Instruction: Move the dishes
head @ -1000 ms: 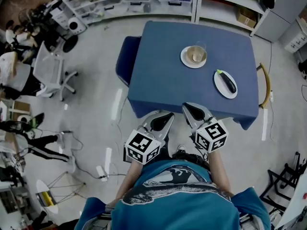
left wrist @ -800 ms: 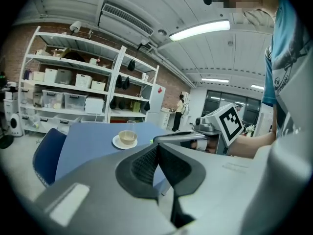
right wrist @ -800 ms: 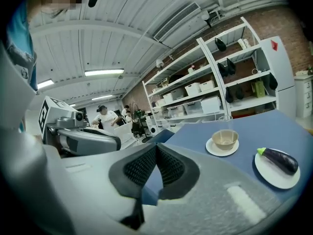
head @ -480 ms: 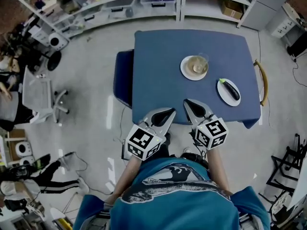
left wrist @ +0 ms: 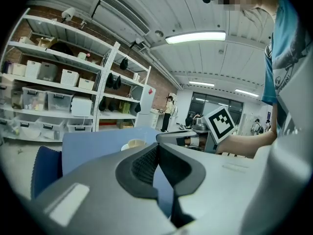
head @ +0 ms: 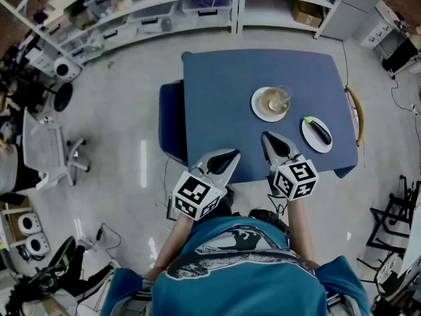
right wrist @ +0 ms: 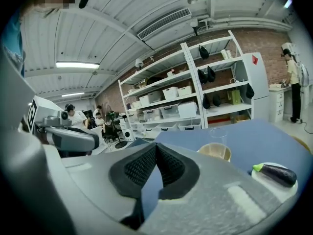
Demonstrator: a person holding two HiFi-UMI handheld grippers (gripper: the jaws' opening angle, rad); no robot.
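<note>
On a blue table point(head: 223, 91) a white plate point(head: 261, 110) carries a beige bowl point(head: 271, 101) and a clear glass point(head: 284, 93). To its right, a second white plate point(head: 309, 135) holds a dark eggplant point(head: 320, 131). My right gripper point(head: 266, 135) is shut and empty, its tip over the table's near edge, just short of the bowl plate. My left gripper point(head: 233, 154) is shut and empty at the near edge, further left. The right gripper view shows the bowl point(right wrist: 215, 151), the glass point(right wrist: 218, 135) and the eggplant point(right wrist: 276, 173) ahead of the right gripper point(right wrist: 156, 145). The left gripper point(left wrist: 157, 146) faces the bowl point(left wrist: 133, 144).
A blue chair point(head: 170, 120) stands against the table's left side and a wooden chair point(head: 355, 110) at its right side. Shelving point(head: 164, 5) runs behind the table. An office chair point(head: 46, 153) and several people are off to the left.
Both grippers have come forward from below the table's near edge to over it; the right one is now closer to the bowl plate. Both stay shut.
</note>
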